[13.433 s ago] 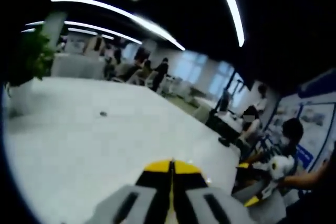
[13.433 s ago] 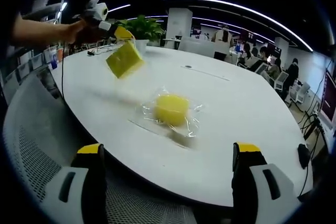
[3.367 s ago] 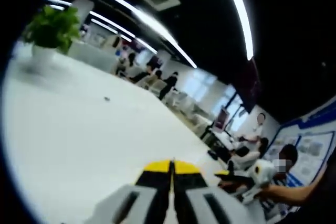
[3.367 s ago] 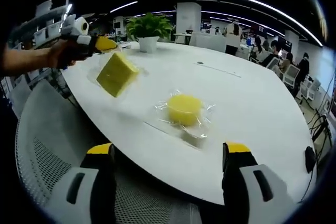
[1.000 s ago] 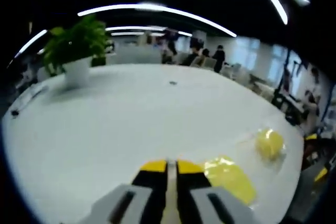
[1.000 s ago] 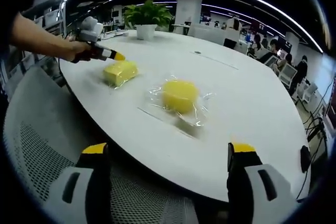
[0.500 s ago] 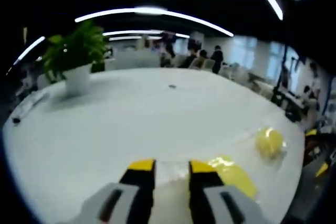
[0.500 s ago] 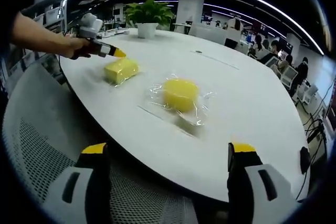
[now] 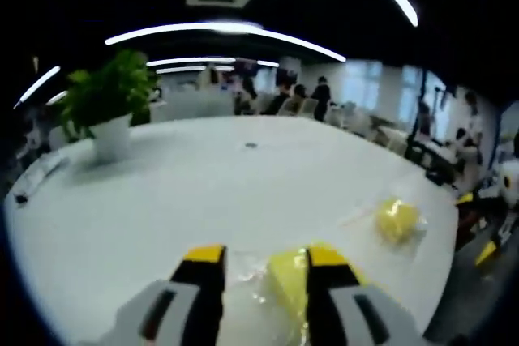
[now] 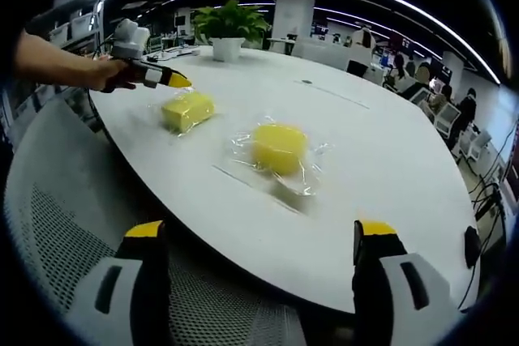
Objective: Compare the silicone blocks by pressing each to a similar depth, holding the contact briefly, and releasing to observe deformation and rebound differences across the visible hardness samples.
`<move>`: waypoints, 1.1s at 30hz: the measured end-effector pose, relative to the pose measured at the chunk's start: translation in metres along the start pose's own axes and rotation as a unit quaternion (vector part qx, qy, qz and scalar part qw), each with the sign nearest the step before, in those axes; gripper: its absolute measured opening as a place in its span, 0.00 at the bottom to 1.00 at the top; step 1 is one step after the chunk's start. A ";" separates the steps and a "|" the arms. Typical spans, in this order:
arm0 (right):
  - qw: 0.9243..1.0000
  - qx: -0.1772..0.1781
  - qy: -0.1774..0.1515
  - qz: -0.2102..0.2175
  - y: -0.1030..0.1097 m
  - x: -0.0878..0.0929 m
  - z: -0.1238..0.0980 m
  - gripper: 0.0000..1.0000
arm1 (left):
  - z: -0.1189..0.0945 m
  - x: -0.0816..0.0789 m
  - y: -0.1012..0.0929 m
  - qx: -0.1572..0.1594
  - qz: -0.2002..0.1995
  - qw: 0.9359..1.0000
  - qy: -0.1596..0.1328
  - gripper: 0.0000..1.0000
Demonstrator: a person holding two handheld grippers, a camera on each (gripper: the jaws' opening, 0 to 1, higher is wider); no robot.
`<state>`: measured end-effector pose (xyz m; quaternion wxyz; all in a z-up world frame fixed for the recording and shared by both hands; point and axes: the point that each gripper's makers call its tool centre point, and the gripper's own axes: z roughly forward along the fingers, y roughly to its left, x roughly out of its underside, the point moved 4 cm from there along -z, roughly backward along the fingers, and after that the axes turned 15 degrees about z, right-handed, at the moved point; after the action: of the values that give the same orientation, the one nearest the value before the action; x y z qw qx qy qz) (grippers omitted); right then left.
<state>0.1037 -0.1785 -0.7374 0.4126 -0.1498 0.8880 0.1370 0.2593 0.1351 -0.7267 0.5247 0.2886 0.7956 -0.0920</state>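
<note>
Now the wrapped yellow rectangular silicone block (image 10: pixel 187 110) is set beside the parted, empty left gripper (image 9: pixel 263 261); pressing is called for next

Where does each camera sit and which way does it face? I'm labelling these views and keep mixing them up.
Left gripper view: rides the left claw, low over the white table, facing the square block and potted plant; its open jaws show.
Right gripper view: rides the right claw, off the table's edge above a mesh chair, facing the round block; its open jaws and the person's hand show.
Shared: table, both blocks, plant.
</note>
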 end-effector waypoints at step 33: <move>0.999 0.006 -0.022 0.026 -0.005 -0.004 -0.001 0.93 | -0.070 -0.022 -0.050 0.065 0.046 0.996 -0.047 0.80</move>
<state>0.1068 -0.1832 -0.7343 0.4295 -0.1207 0.8831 0.1454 0.1831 0.1178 -0.6853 0.5449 0.3539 0.7485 -0.1326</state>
